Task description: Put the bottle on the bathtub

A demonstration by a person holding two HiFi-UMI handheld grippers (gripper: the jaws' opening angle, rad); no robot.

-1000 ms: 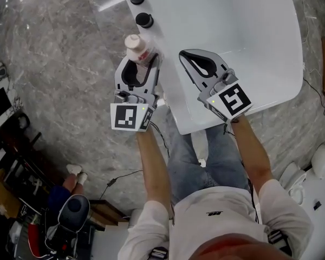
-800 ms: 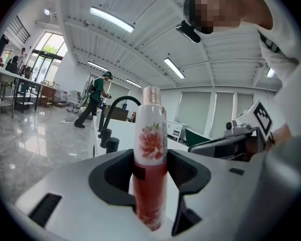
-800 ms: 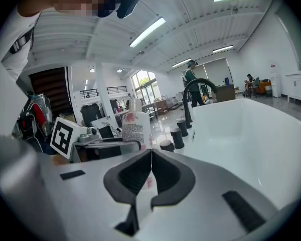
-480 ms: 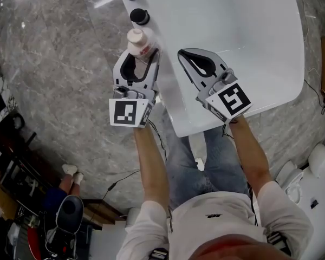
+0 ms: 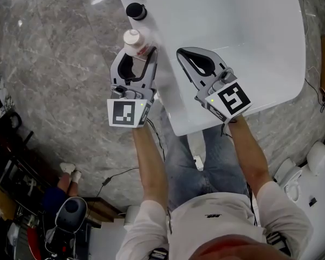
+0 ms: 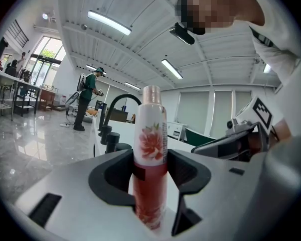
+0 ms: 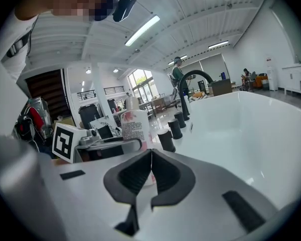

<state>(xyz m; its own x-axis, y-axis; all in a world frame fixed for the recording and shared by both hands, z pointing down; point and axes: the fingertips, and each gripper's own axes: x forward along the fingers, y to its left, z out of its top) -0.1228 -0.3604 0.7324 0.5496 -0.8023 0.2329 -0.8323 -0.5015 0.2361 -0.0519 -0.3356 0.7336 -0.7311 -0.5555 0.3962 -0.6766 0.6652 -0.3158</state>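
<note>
My left gripper (image 5: 142, 54) is shut on a white and pink bottle (image 5: 134, 43) with a red flower print (image 6: 150, 154), held upright by its lower body. It hangs at the left rim of the white bathtub (image 5: 244, 47), just before two black knobs (image 5: 136, 11). In the right gripper view the bottle (image 7: 135, 125) stands to the left. My right gripper (image 5: 183, 54) is shut with nothing in it, over the tub's near end; its jaws (image 7: 151, 157) touch.
A black curved faucet (image 6: 115, 109) and the black knobs (image 7: 166, 138) line the tub's rim beyond the bottle. Grey marble floor (image 5: 59, 53) lies left of the tub. A person in green (image 6: 88, 99) stands far off. Gear and cables (image 5: 70, 215) clutter the floor behind me.
The left gripper with the bottle has moved a little forward along the tub's rim, toward the black knobs. The right gripper has stayed where it was.
</note>
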